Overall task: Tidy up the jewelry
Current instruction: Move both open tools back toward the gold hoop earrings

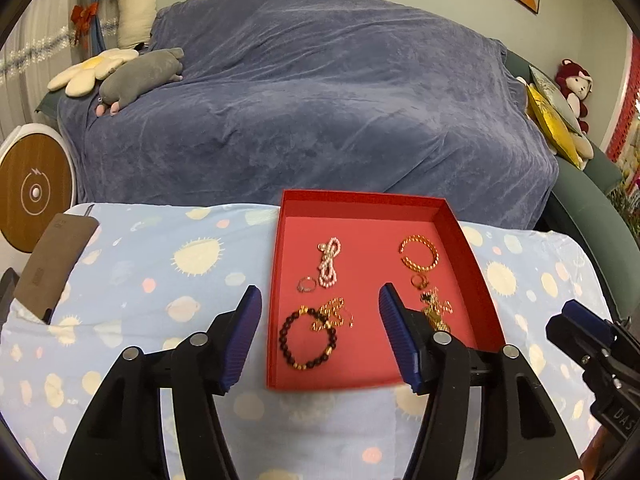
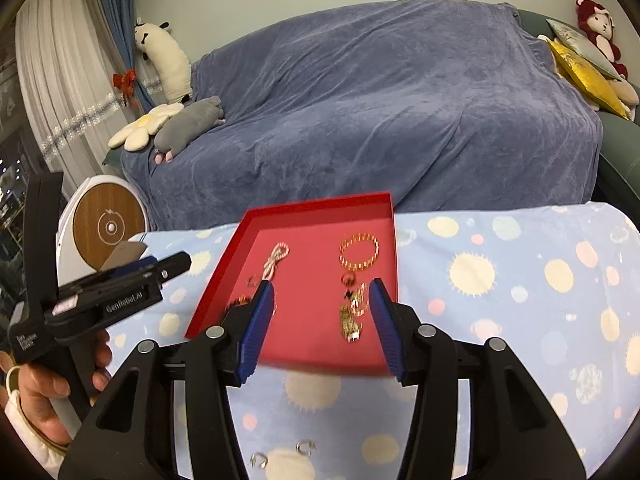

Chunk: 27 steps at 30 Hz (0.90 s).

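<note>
A red tray (image 1: 362, 197) lies on the pale blue planet-print cloth (image 1: 160, 264). It holds a pink pearl strand (image 1: 329, 262), a silver ring (image 1: 306, 284), a dark bead bracelet (image 1: 308, 338), a tangled gold chain (image 1: 332, 314), a gold link bracelet (image 1: 419, 253), a small gold ring (image 1: 419, 280) and a gold watch-like piece (image 1: 436, 314). My left gripper (image 1: 319, 291) hangs open above the tray's near left half, holding nothing. My right gripper (image 2: 321, 285) is open and empty over the near right half. Two small silver hoops (image 2: 258, 460) lie on the cloth below it.
A brown flat case (image 1: 56, 264) rests at the cloth's left edge. Behind the table stands a sofa under a blue blanket (image 1: 320, 100) with plush toys. A round white and wood device (image 1: 32, 192) stands at far left. A hand (image 2: 40, 392) grips the left gripper's handle.
</note>
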Available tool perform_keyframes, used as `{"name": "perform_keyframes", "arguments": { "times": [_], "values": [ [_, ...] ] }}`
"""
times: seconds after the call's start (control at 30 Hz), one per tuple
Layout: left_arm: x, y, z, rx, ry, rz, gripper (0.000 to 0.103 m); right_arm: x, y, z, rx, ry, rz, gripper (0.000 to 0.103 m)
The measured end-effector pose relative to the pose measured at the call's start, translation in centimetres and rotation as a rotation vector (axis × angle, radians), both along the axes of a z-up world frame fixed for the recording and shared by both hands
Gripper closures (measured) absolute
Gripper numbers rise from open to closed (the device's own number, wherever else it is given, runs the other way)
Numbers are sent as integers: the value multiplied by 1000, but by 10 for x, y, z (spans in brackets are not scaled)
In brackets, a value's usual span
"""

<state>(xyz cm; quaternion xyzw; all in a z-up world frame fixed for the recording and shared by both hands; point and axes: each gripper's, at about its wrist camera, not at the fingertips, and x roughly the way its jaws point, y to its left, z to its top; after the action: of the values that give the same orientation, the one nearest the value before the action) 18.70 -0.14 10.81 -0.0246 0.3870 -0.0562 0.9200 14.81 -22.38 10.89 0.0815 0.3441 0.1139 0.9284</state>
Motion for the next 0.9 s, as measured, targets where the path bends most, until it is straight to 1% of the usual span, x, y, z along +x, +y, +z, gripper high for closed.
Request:
{"name": "perform_keyframes", "arguments": {
  "times": [0.1, 0.2, 0.3, 0.4, 0.53, 0.6, 0.7, 0.83, 0.9],
  "values": [
    [-39, 3, -11, 36, -7, -5, 41, -23, 2, -20, -12, 56, 16, 55],
    [-67, 0, -28, 84, 1, -11, 40, -40, 4, -40, -21, 89, 9, 55],
    [-84, -3, -49, 90, 41, -12, 40, -51, 6, -63, -28, 138, 6, 55],
    [-92, -5, -65, 92, 64, -14, 40, -54, 13, -78, -64, 166, 30, 55],
    [-100, -7, -84, 127, 81, -47, 40, -52, 26, -92, -100, 175, 70, 55],
    [-102, -5, -91, 117, 96, -54, 40, -51, 33, -101, -114, 186, 86, 55],
    [-102, -1, -98, 73, 127, -66, 40, -47, 39, -111, -127, 197, 93, 56],
    [-104, -3, -102, 86, 133, -75, 40, -45, 46, -117, -138, 205, 106, 57],
    [-105, -4, -103, 84, 138, -82, 40, -43, 49, -120, -148, 209, 116, 60]
  ]
}}
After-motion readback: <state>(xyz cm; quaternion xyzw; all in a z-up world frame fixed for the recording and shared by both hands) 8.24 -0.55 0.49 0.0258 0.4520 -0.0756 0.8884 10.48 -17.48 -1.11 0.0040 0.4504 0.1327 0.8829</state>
